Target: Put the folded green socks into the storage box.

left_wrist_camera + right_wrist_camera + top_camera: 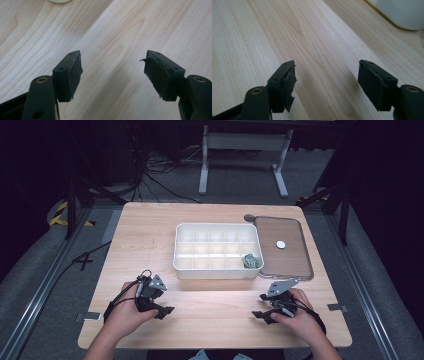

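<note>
Both grippers — left gripper [162, 311], right gripper [260, 314] — agape over bare table [215, 320]

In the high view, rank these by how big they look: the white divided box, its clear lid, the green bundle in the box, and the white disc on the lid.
1 and 2. White divided box and clear lid: too close to rank.
3. Green bundle, in the box's front right compartment.
4. White disc, smallest.

A light wooden table [215, 220] stands on grey carpet [40, 265], black cables [160, 175] trailing behind.
</note>
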Demonstrator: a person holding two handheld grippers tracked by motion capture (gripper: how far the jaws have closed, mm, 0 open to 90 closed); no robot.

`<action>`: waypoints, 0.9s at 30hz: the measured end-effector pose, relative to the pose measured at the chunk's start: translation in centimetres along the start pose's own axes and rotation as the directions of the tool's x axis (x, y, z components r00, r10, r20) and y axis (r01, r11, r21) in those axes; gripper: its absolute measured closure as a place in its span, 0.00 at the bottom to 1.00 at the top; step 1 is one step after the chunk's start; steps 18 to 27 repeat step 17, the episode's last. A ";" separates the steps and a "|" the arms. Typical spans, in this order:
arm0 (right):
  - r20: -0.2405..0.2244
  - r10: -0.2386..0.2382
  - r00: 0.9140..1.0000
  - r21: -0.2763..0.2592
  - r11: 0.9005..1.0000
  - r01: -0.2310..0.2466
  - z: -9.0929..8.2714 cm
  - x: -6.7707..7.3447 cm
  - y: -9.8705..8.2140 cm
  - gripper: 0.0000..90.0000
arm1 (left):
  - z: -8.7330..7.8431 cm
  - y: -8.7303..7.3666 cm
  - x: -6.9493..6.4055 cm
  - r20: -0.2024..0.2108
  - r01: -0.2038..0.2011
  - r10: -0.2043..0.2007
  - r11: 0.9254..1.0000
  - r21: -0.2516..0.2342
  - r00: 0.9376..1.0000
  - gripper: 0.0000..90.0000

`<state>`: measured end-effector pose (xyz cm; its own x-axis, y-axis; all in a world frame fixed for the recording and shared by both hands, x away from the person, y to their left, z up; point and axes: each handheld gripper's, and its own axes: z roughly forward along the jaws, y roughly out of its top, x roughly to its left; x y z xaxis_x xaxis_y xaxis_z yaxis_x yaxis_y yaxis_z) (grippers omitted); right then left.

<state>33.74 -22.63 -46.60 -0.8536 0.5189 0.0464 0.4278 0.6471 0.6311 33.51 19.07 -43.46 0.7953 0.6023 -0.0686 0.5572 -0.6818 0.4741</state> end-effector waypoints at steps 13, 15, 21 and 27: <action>0.052 -0.035 0.998 -0.067 0.997 0.038 0.9 1.1 -0.5 0.35 | 0.8 0.3 0.1 0.003 -0.006 0.006 1.000 -0.007 1.000 0.31; 0.049 -0.026 0.998 -0.089 0.996 0.031 0.8 1.1 -0.4 0.35 | 1.0 0.3 0.2 0.000 -0.003 0.003 1.000 -0.022 1.000 0.30; 0.049 -0.010 0.999 -0.109 0.994 0.015 0.7 0.9 -0.4 0.35 | 1.0 0.2 0.2 -0.008 0.004 -0.004 0.999 -0.032 1.000 0.29; 0.049 -0.010 0.999 -0.109 0.994 0.015 0.7 0.9 -0.4 0.35 | 1.0 0.2 0.2 -0.008 0.004 -0.004 0.999 -0.032 1.000 0.29</action>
